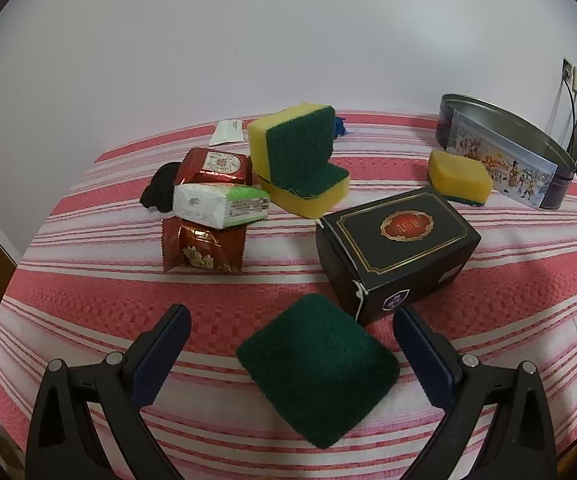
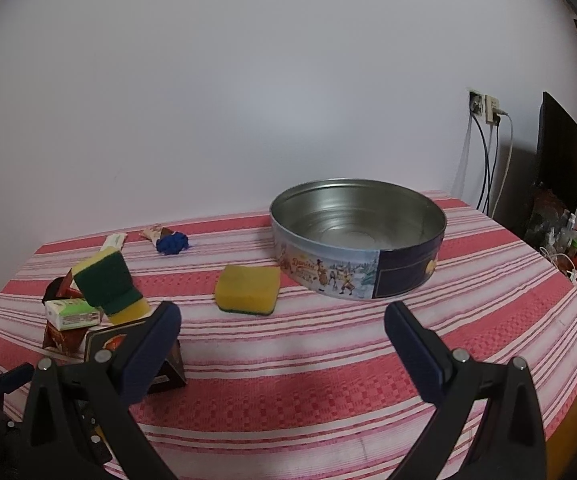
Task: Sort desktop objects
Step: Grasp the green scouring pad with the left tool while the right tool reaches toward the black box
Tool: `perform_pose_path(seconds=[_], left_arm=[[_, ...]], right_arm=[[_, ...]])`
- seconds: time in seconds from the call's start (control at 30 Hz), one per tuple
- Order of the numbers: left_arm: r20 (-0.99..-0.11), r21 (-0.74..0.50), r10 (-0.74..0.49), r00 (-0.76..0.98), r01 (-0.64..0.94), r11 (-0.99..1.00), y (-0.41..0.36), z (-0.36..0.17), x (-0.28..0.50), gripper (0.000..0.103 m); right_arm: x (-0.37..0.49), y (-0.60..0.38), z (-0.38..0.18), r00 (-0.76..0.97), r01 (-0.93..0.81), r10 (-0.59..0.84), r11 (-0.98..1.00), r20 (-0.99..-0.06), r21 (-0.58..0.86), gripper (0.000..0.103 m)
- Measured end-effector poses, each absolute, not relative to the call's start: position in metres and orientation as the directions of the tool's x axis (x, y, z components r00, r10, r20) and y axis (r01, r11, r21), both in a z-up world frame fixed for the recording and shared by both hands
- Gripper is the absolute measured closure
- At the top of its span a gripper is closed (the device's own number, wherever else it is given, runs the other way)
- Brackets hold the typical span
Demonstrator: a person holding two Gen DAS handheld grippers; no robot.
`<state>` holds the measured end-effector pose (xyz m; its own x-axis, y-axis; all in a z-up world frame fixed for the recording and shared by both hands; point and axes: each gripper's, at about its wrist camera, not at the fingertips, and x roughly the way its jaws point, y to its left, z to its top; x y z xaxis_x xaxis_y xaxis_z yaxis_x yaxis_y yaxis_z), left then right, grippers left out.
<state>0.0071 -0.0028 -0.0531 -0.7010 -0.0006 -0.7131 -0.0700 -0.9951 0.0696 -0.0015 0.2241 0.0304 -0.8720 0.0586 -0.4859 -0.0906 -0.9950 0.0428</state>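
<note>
A green-topped sponge (image 1: pixel 317 368) lies on the striped cloth between the wide fingers of my left gripper (image 1: pixel 290 320), which is open and not touching it. Behind it stands a black box (image 1: pixel 396 248) (image 2: pixel 106 340). Two stacked yellow-green sponges (image 1: pixel 296 160) (image 2: pixel 108 284) sit farther back. Another yellow sponge (image 1: pixel 458 178) (image 2: pixel 248 290) lies beside the round cookie tin (image 1: pixel 500 156) (image 2: pixel 358 240), which holds nothing. My right gripper (image 2: pixel 282 316) hangs open above bare cloth, in front of that sponge and the tin.
Red snack packets (image 1: pixel 202 252) (image 1: pixel 216 166), a white tissue pack (image 1: pixel 218 204) (image 2: pixel 72 314), a black cloth (image 1: pixel 160 192), a white sachet (image 1: pixel 227 132) and a blue knot (image 2: pixel 173 243) crowd the left. Wall sockets with cables (image 2: pixel 488 112) and clutter (image 2: pixel 568 236) stand at the right.
</note>
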Motion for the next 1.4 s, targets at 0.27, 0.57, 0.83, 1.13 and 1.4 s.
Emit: perform_pose_path(seconds=[0.27, 0.57, 0.83, 1.13, 1.4], left_arm=[[-0.717, 0.067, 0.003, -0.698, -0.073, -0.995, -0.003, -0.054, 0.006, 0.001], [-0.723, 0.049, 0.018, -0.690, -0.077, -0.996, -0.009, -0.056, 0.009, 0.001], [-0.723, -0.041, 0.094, -0.684, -0.094, -0.995, -0.028, -0.051, 0.015, 0.001], [-0.753, -0.093, 0.124, -0.647, -0.082, -0.992, -0.031, -0.066, -0.001, 0.001], [-0.736, -0.150, 0.230, -0.637, -0.178, -0.973, -0.031, -0.071, 0.005, 0.023]], right_arm=[[-0.002, 0.225, 0.029, -0.866, -0.089, 0.049, -0.994, -0.497, 0.057, 0.000], [-0.003, 0.219, 0.027, -0.864, -0.071, 0.040, -0.997, -0.502, 0.042, 0.000], [-0.003, 0.217, 0.024, -0.859, -0.059, 0.024, -0.997, -0.512, 0.051, 0.000], [-0.004, 0.211, 0.019, -0.844, -0.002, -0.036, -0.997, -0.535, 0.071, 0.000], [-0.022, 0.180, 0.009, -0.755, 0.184, -0.215, -0.976, -0.619, 0.114, 0.000]])
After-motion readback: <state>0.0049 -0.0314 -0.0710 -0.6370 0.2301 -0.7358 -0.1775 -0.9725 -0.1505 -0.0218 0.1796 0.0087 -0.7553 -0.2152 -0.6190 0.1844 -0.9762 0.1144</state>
